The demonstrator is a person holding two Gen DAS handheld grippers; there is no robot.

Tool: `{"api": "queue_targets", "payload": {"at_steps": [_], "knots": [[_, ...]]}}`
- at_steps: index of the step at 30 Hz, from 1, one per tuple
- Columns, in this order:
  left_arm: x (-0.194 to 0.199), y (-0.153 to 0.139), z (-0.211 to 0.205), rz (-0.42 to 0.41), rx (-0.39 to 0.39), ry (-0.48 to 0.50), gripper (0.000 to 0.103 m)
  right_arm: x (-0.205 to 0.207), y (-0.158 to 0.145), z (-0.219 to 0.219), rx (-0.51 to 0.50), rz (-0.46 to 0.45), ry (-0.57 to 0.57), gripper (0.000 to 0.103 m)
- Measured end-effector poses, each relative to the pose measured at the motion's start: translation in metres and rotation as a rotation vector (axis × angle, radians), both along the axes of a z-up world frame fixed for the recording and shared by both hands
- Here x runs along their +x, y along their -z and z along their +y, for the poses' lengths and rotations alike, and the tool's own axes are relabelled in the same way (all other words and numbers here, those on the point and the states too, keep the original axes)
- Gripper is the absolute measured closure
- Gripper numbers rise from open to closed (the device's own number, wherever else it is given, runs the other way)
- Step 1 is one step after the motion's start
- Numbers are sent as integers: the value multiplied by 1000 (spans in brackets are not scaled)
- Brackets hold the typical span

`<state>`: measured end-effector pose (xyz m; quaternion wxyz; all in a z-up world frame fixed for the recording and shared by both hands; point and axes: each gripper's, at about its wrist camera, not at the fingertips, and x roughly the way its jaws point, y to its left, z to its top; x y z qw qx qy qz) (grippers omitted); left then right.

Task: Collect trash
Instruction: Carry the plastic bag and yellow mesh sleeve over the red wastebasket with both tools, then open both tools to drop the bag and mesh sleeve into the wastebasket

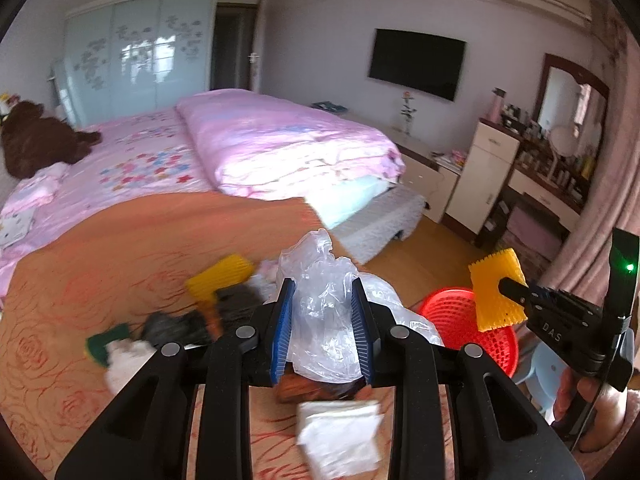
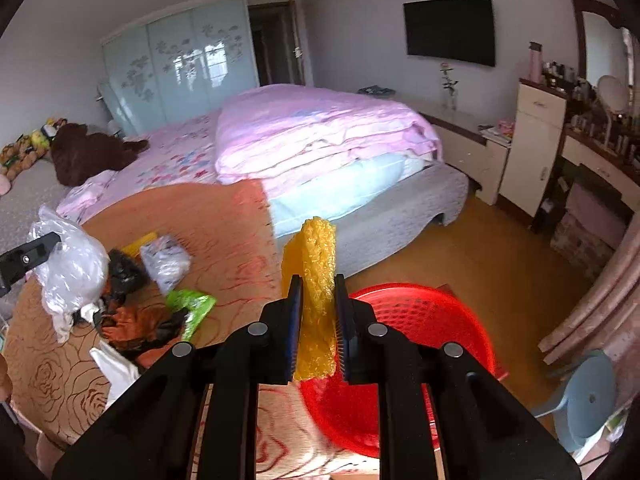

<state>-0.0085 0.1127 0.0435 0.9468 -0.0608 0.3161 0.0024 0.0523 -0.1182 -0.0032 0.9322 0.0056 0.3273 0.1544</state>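
Note:
My left gripper (image 1: 323, 285) is shut on a crumpled clear plastic bag (image 1: 320, 332), held above the table's front edge. The same bag (image 2: 68, 276) and the left gripper (image 2: 50, 239) show at the far left of the right wrist view. My right gripper (image 2: 318, 280) is shut on a yellow foam net sleeve (image 2: 316, 240), which hangs over the near rim of the red mesh basket (image 2: 424, 320). In the left wrist view that sleeve (image 1: 494, 300) and the right gripper (image 1: 506, 285) are above the red basket (image 1: 456, 320) on the right.
On the orange rose-patterned tablecloth (image 2: 224, 232) lie a green wrapper (image 2: 190, 306), black bags (image 2: 124, 270), a second yellow foam sleeve (image 1: 220, 280) and white tissues (image 1: 340, 436). Behind stands a pink bed (image 2: 320, 132); at the lower right, a blue stool (image 2: 588, 396).

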Motion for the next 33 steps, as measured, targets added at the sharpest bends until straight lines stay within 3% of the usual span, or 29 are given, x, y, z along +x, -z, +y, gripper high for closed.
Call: {"api": "queue_targets", "payload": {"at_steps": [9, 21, 33], "knots": [[33, 8, -63, 27, 63, 113, 77, 6, 0, -31, -5, 0, 71, 87], [67, 25, -128, 74, 90, 247, 76, 11, 7, -64, -11, -2, 169, 87], [93, 60, -174, 181, 92, 364, 76, 19, 33, -89, -10, 57, 229, 87]]}}
